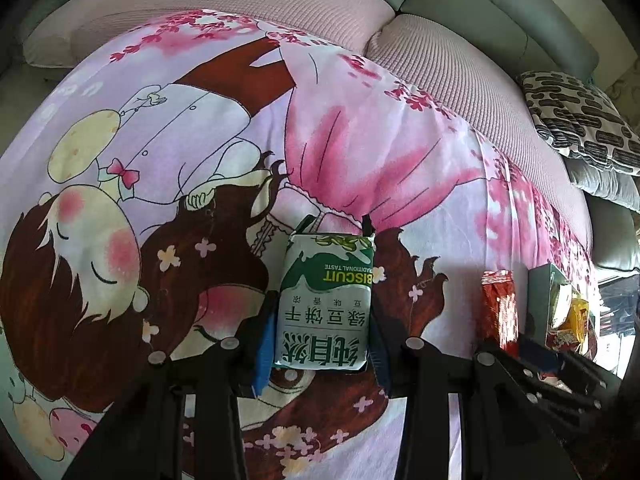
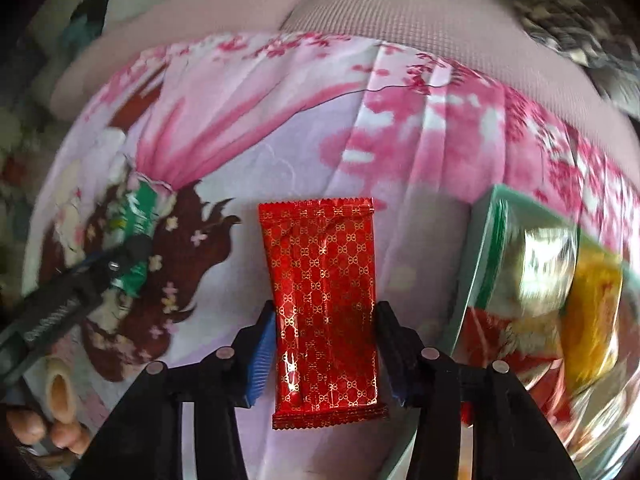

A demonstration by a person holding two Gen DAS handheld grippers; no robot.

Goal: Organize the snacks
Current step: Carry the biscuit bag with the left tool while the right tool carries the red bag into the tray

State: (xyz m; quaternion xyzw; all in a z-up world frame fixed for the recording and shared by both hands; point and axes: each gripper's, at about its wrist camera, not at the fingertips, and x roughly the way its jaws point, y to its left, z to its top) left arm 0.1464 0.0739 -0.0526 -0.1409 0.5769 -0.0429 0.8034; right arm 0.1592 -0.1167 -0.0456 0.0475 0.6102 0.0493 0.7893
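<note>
My left gripper [image 1: 334, 240] is shut on a green and white biscuit packet [image 1: 326, 300], blue pads pressed on its long sides, above a cartoon-printed pink cloth [image 1: 160, 140]. In the right wrist view my right gripper [image 2: 325, 312] is shut on a red foil packet with a gold pattern [image 2: 324, 300], which stays sharp while the background blurs. That view also shows the left gripper [image 2: 132, 248] at the left, with the green packet [image 2: 140, 208] in its jaws. To the right stands a green-rimmed box [image 2: 484, 240] that holds a yellow packet [image 2: 592, 312] and other wrappers.
The cloth lies over a pink sofa cushion [image 1: 240, 12], with grey upholstery behind it. A black and white patterned pillow [image 1: 580, 120] lies at the far right. A person's hand [image 2: 40, 432] shows at the lower left of the right wrist view.
</note>
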